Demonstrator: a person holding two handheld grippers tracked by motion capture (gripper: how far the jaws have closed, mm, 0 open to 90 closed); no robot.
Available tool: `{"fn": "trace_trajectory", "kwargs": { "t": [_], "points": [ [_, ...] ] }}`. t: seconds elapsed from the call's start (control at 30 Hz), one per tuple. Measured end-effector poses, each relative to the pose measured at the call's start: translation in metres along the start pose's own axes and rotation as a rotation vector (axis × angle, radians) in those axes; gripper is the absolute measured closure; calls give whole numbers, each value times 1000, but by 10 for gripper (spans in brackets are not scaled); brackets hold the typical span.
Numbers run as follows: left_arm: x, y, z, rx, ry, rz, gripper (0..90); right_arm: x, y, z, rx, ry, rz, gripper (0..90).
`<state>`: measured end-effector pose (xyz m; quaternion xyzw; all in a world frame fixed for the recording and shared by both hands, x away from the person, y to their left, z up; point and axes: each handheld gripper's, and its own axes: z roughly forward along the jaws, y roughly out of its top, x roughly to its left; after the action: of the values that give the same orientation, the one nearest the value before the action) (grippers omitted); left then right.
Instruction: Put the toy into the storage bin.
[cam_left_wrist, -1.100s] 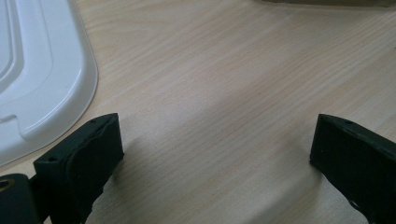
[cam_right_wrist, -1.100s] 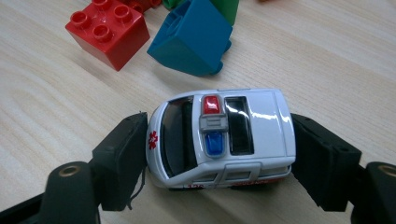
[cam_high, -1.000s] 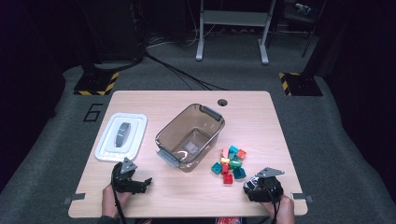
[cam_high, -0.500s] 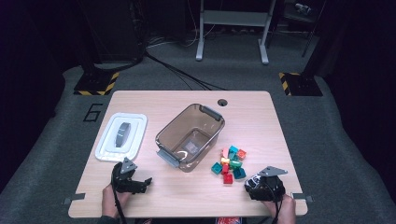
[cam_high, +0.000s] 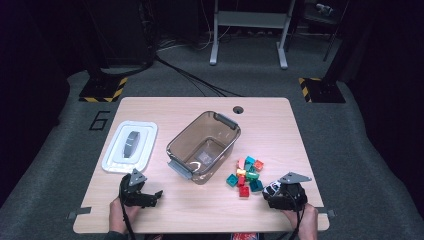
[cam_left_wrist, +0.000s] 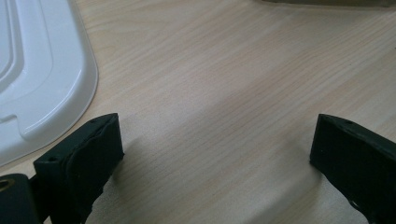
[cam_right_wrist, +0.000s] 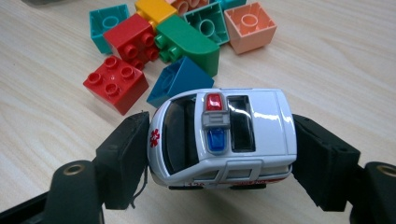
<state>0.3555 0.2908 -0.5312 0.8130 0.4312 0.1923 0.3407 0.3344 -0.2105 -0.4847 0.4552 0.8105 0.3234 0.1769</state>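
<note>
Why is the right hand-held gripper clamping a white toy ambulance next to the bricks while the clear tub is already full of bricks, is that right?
Not quite: the clear tub is empty in the high view; the bricks lie on the table beside it. The rest holds: the right gripper view shows the right hand-held gripper closed on the white toy ambulance next to the bricks.

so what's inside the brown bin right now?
The brown bin looks empty: through its clear walls only the table shows, with a pale glare patch on the bottom. The near-wall corner is too murky to tell.
</note>
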Motion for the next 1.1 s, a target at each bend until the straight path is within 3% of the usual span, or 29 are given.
{"fn": "trace_trajectory", "kwargs": {
  "t": [0.33,0.67,1.1],
  "points": [
    [0,0,0,0,0,-1,23,-1,17,-4,-24,-4,-7,252],
    [0,0,0,0,0,-1,23,-2,36,-3,-41,36,-10,252],
    [0,0,0,0,0,-1,23,3,70,3,-56,45,-57,252]
  ]
}}
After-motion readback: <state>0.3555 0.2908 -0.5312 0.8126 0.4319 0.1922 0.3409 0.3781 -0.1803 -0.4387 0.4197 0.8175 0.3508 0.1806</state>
